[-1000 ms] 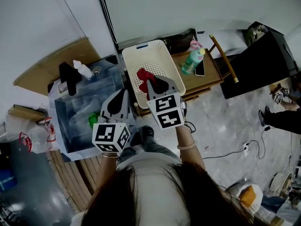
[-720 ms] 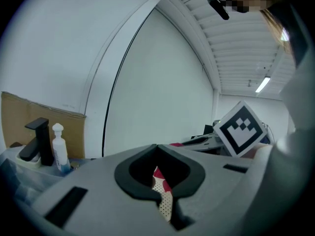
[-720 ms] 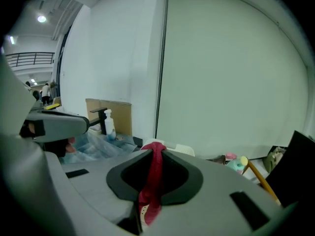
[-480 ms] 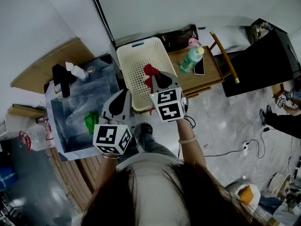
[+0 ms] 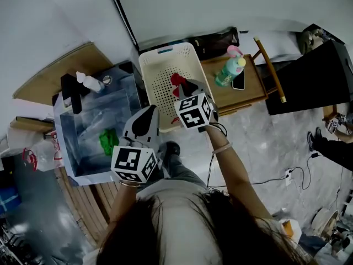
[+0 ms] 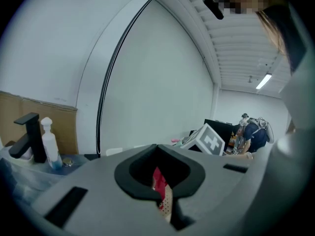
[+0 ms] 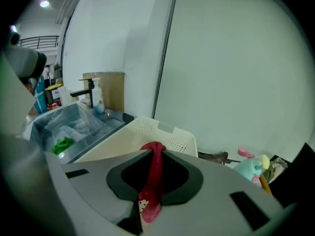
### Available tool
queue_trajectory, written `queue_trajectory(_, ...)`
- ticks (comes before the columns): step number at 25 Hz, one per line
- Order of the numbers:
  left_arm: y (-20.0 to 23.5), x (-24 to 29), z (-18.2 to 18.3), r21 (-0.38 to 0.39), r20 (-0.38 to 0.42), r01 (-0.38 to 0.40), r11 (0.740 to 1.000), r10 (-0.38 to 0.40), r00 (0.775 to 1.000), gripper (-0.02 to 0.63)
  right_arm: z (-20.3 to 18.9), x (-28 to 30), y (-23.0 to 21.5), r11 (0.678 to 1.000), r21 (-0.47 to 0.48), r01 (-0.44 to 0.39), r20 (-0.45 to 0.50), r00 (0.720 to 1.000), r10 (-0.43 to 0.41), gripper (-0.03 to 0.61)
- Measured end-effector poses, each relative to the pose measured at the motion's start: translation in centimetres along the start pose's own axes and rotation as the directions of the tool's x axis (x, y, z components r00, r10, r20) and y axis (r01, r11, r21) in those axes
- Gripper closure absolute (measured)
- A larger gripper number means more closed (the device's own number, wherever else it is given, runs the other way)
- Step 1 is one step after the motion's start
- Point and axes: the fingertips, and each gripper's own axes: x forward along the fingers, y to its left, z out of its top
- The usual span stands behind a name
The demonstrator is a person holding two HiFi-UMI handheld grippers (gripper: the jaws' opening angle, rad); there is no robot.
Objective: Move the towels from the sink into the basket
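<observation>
Holding red towel [image 7: 153, 177] pinched between right gripper [image 5: 188, 86] fingers, over basket [image 5: 156, 59]. Left gripper [image 5: 146, 114] fingers closed, empty, beside sink [image 5: 66, 143]. Green towel [image 5: 108, 141] lying in sink.

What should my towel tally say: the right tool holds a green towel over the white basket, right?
No: the towel pinched in the right tool is red, not green, as the right gripper view shows. It is over the white basket.
</observation>
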Motion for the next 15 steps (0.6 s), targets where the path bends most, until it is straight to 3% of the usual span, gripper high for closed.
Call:
queue_trajectory(10,0.8,0.9,-0.1,-0.009,-0.016,-0.012,1.000,0.012,1.000,0.606,-2.9,6.4,0.0,0.995,-0.087,-0.045,-0.137,0.990,0.033,0.518)
queue_trajectory(15,0.6,1.0,-0.3,-0.011,-0.026,-0.004,1.000,0.004,1.000,0.606,-4.6,8.9,0.3,0.993,-0.082,-0.083,-0.210,0.975,0.065,0.518)
